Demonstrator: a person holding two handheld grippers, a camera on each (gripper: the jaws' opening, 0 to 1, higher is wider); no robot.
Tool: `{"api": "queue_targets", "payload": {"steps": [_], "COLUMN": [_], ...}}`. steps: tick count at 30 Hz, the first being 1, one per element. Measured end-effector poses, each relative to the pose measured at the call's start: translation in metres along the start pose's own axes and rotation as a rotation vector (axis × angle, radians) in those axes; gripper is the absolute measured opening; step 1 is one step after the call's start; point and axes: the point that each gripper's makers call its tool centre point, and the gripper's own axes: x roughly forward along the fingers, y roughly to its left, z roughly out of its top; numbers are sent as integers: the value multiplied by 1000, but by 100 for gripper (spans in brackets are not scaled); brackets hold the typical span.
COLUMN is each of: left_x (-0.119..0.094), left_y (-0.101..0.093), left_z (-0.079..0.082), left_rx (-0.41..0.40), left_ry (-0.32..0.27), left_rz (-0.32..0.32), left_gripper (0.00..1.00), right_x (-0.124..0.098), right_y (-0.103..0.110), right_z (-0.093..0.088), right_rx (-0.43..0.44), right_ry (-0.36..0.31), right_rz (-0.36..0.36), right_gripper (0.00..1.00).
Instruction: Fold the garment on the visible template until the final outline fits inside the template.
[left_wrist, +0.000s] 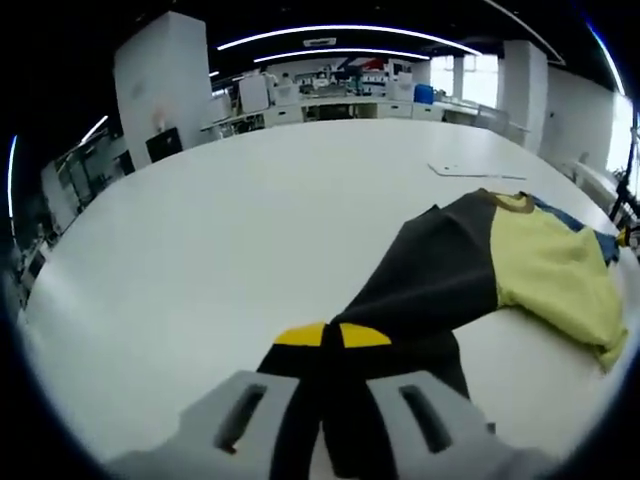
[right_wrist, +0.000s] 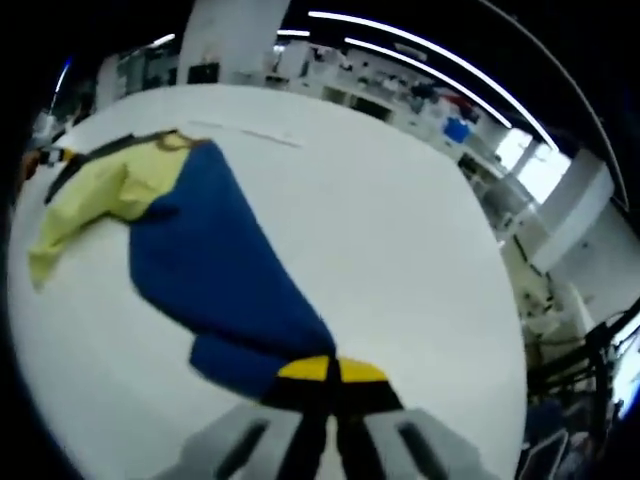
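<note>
While both tools are clenched on cloth, you are mid-fold: the left gripper (left_wrist: 332, 400) pinches the dark grey panel of the soft grey, blue and pale yellow garment (left_wrist: 470, 270), and the right gripper (right_wrist: 330, 415) pinches its blue panel (right_wrist: 215, 270). The garment lies stretched across the wide white table (left_wrist: 250, 220), its yellow part bunched at the far end. A thin outline on the table (left_wrist: 475, 172) beyond the collar may be the template; I cannot tell. Next, judged: carry both held corners together toward the yellow end, keeping the edge taut and level
</note>
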Motion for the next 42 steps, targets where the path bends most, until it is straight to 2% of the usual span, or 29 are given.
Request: {"api": "queue_targets", "payload": {"steps": [4,8,11,15,19,24,31,38,42], "left_x": [-7,-15,-22,-30,-45,-57,-77,-98,-107], "left_y": [-5,-20,-34,-53,-81,-102,-127,-148,-155], "left_z": [0,7,11,15,15,13,13,12,8], "left_rx": [32,38,57,86,129,139,144,167,203], "left_ry": [-3,-45,-69,-107,-113,-128,-149,-170,-171], "left_rz": [-14,-72,-116,-193,-256,-320,-395,-452,-468], "left_gripper": [5,18,29,42,57,71,87,98,99], "right_x": [-3,-7,-12,-23,-29,-38,-52,-74,-81], "right_y": [-1,8,26,48,71,103,146,201,232], "right_z": [6,24,38,46,53,63,74,86,92], "right_rx": [83,148,189,190,186,177,114,32,-9], "right_ry": [-48,-112,-168,-195,-205,-212,-226,-248,-256], "right_rz": [29,84,156,216,288,370,461,553,613], "right_gripper": [1,20,33,50,63,80,91,94,92]}}
